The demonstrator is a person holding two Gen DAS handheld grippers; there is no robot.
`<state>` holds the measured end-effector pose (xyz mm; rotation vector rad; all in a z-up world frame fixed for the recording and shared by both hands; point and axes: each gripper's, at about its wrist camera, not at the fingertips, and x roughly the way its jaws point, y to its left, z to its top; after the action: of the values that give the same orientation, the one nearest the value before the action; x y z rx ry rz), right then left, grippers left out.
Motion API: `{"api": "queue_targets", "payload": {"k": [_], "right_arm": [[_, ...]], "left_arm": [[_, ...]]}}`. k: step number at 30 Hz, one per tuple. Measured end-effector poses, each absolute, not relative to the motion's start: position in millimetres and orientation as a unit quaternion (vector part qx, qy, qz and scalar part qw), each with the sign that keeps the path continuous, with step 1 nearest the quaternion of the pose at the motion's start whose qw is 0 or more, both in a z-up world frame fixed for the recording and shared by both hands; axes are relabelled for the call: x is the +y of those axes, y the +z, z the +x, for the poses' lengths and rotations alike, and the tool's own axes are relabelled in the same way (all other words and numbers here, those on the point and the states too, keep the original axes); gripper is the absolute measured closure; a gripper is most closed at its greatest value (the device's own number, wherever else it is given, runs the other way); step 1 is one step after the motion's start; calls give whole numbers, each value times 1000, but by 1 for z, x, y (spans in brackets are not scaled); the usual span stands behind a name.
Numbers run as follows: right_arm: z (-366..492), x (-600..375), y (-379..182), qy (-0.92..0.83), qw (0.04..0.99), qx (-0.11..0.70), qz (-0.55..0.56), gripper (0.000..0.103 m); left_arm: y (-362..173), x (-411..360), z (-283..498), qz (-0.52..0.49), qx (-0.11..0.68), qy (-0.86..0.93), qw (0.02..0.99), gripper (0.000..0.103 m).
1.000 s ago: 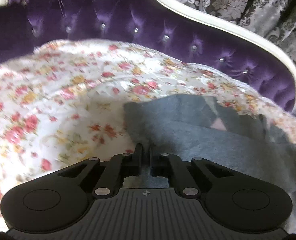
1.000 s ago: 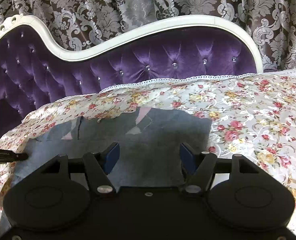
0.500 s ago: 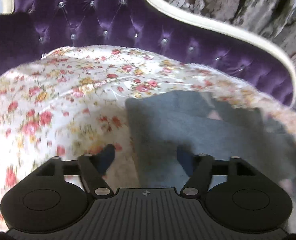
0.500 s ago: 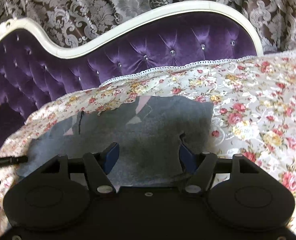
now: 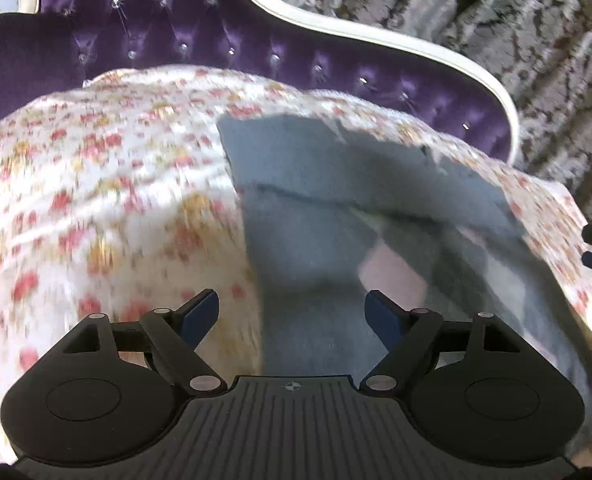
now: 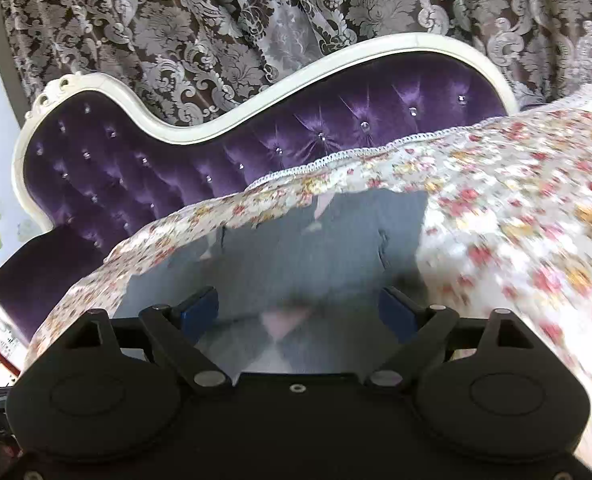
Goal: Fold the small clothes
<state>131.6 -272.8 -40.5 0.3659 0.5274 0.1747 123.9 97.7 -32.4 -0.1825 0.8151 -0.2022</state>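
Note:
A small grey garment (image 5: 336,208) lies spread on a floral sheet (image 5: 107,184), with a fold line across it and pale pink patches showing. My left gripper (image 5: 291,316) hovers over its near left edge, jaws opening, blue pads wide apart and pressing nothing. In the right wrist view the same grey garment (image 6: 308,248) lies ahead. My right gripper (image 6: 298,310) stands over its near edge, jaws opening, with cloth below the gap but not pinched. The right gripper's tip shows at the far right edge of the left wrist view.
A purple tufted sofa back (image 6: 223,152) with a white frame (image 6: 255,96) rises behind the floral sheet (image 6: 516,208). Patterned brown and silver curtains (image 6: 255,20) hang beyond. The sheet drops off at the left of the right wrist view.
My left gripper went from shut on the grey cloth to wide open and pulled back along the sheet. The right gripper's jaws widened and it drew back, so the garment looks farther off.

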Motion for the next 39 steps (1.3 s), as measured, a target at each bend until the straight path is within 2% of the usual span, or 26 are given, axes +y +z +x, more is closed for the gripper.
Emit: {"api": "queue_targets", "payload": {"k": [7,13,24,36,38,39], "right_arm": [[54,-268,-38,85,938,290,171,14],[21,-259,-53,77,924,332,172,14],[5,-252,-73,77,909,361,191,14],[5,-249,-76,85,907,365,193,13],[6,-248,-76,87,906,366,195,13],[6,-249,-76,89,905,367,196,13]], "left_arm": [[-38,88,79,-95,416,-126,895,24],[-39,89,48,-101,428,-121,890,24],[-42,77,19,-98,436,-117,887,24],[-49,66,35,-136,439,-158,874,25],[-50,66,34,-142,438,-161,873,26],[-50,66,34,-142,437,-163,873,31]]}}
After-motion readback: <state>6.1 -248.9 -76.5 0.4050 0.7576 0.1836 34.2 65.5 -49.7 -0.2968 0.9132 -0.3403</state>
